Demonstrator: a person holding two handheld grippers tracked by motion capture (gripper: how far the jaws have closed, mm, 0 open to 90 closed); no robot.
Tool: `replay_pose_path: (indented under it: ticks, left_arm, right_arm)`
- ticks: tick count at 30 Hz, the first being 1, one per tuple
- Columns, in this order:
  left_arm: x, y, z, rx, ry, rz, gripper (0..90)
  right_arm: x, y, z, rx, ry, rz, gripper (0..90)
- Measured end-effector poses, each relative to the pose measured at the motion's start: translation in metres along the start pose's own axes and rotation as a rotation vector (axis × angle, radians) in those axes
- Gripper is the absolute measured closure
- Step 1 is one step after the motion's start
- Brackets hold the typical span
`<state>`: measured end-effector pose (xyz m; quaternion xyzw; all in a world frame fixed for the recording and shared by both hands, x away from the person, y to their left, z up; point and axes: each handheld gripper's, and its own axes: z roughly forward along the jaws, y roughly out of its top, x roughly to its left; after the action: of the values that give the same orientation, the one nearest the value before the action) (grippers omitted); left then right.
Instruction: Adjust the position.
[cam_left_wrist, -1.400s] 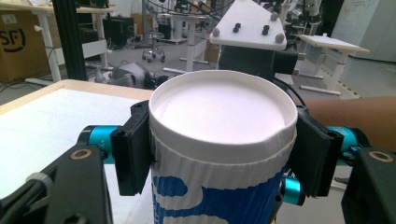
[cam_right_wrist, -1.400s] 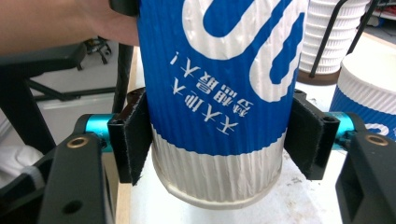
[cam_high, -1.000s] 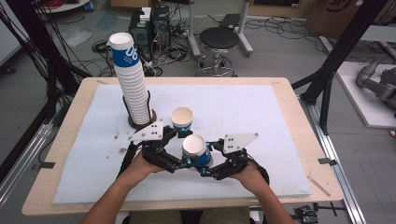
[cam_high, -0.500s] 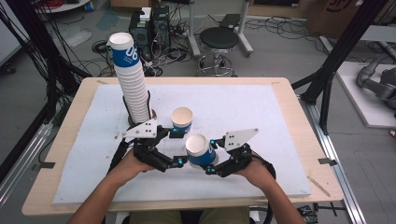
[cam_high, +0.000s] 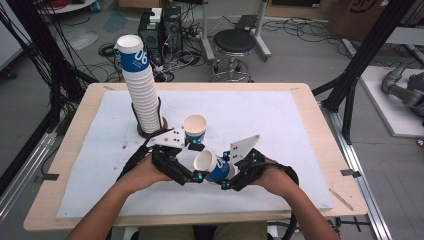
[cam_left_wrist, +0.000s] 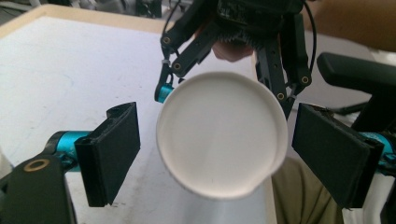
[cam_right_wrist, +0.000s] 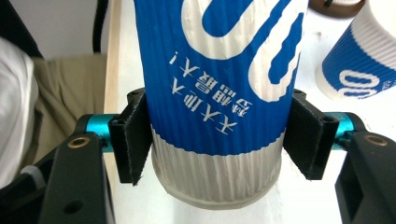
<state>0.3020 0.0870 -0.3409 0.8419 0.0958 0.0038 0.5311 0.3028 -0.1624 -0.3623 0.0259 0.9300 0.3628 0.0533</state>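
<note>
A blue-and-white ribbed paper cup (cam_high: 212, 166) hangs tilted above the white mat, its open mouth turned toward my left gripper (cam_high: 192, 175). My right gripper (cam_high: 225, 179) is shut on its lower part; in the right gripper view both pads (cam_right_wrist: 133, 140) press the cup (cam_right_wrist: 219, 84) just above the white base band. In the left gripper view the cup's white mouth (cam_left_wrist: 219, 135) faces the camera between my left gripper's (cam_left_wrist: 222, 154) open jaws, with a gap on each side. A second matching cup (cam_high: 195, 129) stands upright just behind.
A tall stack of the same cups (cam_high: 141, 85) rises from a dark round holder at the mat's left rear. The white mat (cam_high: 280, 125) covers most of the wooden table (cam_high: 320, 130). The second cup (cam_right_wrist: 359, 60) stands close by on the right in the right gripper view.
The held cup has tipped from nearly upright to leaning, mouth toward the left gripper. The right gripper's grey plate has tilted up with it. Both hands stayed about where they were.
</note>
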Motion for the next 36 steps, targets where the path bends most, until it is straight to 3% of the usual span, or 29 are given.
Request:
replay_pose_path:
  ticks: [3,4,13,18,24,26,28,29,30,33,34,35,36]
  left_arm:
    - [0.0,0.003,0.006,0.042,-0.012,0.012,15.5]
    - [0.001,0.004,0.009,0.065,-0.016,0.01,15.7]
    - [0.002,0.003,0.015,0.122,-0.044,0.009,19.6]
    - [0.001,0.002,0.017,0.153,-0.08,0.011,27.7]
    - [0.001,0.0,0.018,0.158,-0.085,0.025,30.3]
    - [0.002,-0.002,0.016,0.134,-0.084,0.02,30.6]
    - [0.004,-0.005,0.014,0.106,-0.087,0.006,30.6]
    - [0.005,-0.006,0.013,0.097,-0.086,0.004,30.6]
    - [0.006,-0.008,0.012,0.087,-0.088,0.0,30.6]
    - [0.007,-0.014,0.009,0.046,-0.089,-0.023,30.5]
    - [0.008,-0.016,0.007,0.033,-0.089,-0.03,30.5]
    - [0.008,-0.018,0.006,0.018,-0.087,-0.037,30.5]
    - [0.009,-0.019,0.005,0.002,-0.085,-0.043,30.4]
  right_arm:
    - [0.0,0.003,0.0,0.03,-0.001,-0.016,32.1]
    - [0.001,0.007,0.0,0.064,0.001,-0.031,32.1]
    - [0.004,0.016,-0.001,0.174,0.007,-0.063,31.9]
    - [0.005,0.02,0.0,0.201,0.014,-0.078,31.9]
    - [0.005,0.019,0.0,0.213,0.03,-0.09,29.7]
    - [0.004,0.016,0.0,0.186,0.037,-0.066,25.2]
    - [0.004,0.014,-0.002,0.124,0.035,-0.032,20.5]
    - [0.003,0.011,-0.006,0.059,0.044,-0.012,20.3]
    - [0.003,0.011,-0.006,0.059,0.044,-0.012,20.3]
    - [0.001,0.006,-0.013,-0.036,0.037,0.021,20.3]
    - [0.0,0.002,-0.018,-0.095,0.034,0.044,20.3]
    - [0.0,0.002,-0.018,-0.095,0.034,0.044,20.3]
    - [0.0,-0.002,-0.024,-0.157,0.026,0.076,20.3]
